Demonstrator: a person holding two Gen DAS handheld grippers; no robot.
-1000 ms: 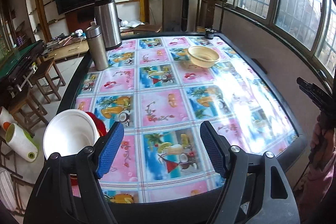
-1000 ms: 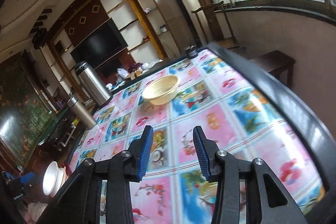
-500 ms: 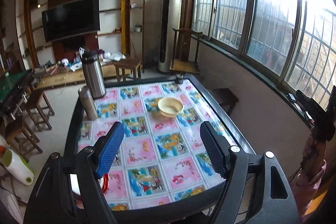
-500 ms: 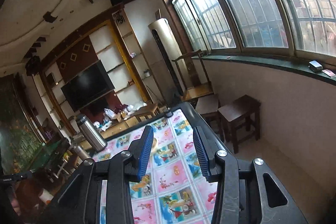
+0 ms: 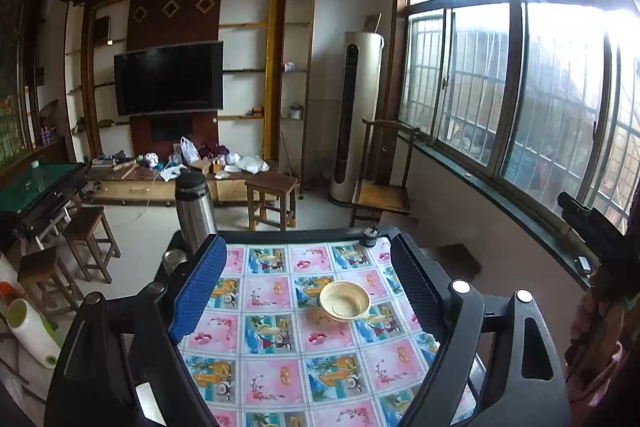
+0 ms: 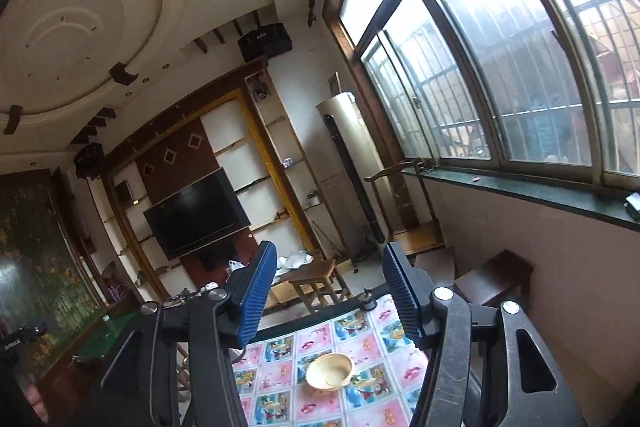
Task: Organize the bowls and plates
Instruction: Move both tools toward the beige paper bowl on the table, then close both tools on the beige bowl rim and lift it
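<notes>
Steel flask (image 5: 195, 209) — wall television (image 5: 168, 78)

Your left gripper (image 5: 308, 291) and right gripper (image 6: 328, 297) look alike: black frames, silver screws at the finger bases, ribbed blue pads (image 5: 198, 291); beside the left one, a pink sleeve (image 5: 592, 359) shows

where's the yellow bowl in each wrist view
Left wrist: the yellow bowl sits on the patterned tablecloth, a little right of centre in the lower half, framed between the tool's two fingers.
Right wrist: the bowl lies low in the picture, near the centre, again between the fingers.
Shared landmark: the black television on the far wall, left of the tall white floor unit.
</notes>
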